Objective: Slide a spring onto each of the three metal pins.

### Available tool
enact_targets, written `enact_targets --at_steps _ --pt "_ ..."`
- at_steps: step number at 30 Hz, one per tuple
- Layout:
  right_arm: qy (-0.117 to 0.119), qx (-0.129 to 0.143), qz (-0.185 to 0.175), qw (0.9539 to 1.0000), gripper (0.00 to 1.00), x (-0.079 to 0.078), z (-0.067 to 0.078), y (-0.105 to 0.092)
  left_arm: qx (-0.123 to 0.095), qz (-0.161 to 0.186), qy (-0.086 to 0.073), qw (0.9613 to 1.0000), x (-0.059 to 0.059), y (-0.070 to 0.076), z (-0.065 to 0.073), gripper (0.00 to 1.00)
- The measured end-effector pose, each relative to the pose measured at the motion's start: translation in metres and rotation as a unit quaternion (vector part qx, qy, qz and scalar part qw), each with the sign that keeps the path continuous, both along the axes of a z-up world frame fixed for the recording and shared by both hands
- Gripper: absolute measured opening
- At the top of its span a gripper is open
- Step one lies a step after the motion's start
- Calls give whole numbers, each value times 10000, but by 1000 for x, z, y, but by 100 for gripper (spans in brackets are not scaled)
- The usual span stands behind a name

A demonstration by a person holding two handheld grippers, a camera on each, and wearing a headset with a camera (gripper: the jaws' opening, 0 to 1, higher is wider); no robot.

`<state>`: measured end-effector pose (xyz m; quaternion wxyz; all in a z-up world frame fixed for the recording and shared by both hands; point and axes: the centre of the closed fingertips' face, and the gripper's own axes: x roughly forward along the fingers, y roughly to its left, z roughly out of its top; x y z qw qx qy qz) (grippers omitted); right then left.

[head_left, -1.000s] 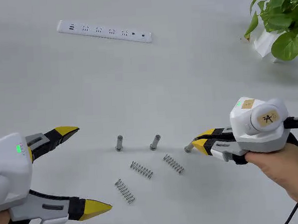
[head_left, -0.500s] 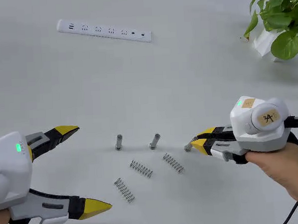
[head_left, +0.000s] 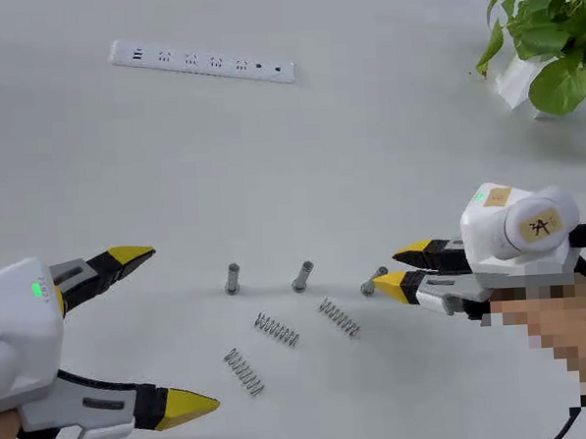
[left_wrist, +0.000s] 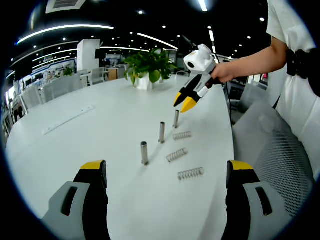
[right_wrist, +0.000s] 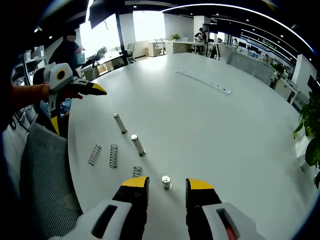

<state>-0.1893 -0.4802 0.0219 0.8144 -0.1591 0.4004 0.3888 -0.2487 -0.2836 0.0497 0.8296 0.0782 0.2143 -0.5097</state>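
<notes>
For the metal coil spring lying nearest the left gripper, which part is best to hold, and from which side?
Probably hold the small metal coil spring near one end, fingers closing across its width, coming from above. It lies flat on the white table, so only top and sides are free; the other end stays open for an upright metal pin. The open left gripper is nearest.

Three pins (head_left: 303, 277) in a row, three springs (head_left: 277, 330) just before them
</notes>
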Motion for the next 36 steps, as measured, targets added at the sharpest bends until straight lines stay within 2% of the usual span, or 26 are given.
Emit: enact_targets --at_steps 8,17,21,31,36 --pt "-42 102 89 9999 37 -6 7 -4 17 2 -33 10000 -2 -1 3 99" --pt "-92 421 240 9988 55 -17 18 -10 104 -37 -87 9999 -4 -1 6 99" --pt "-97 457 383 9982 63 -24 19 -12 121 -38 -112 9999 -5 -2 9 99" --pt "-217 717 685 9948 81 -40 21 -23 273 -69 -158 9995 -10 -2 11 99" --pt "-368 943 854 9912 90 -49 27 -27 364 -114 -161 9991 -13 -2 11 99"
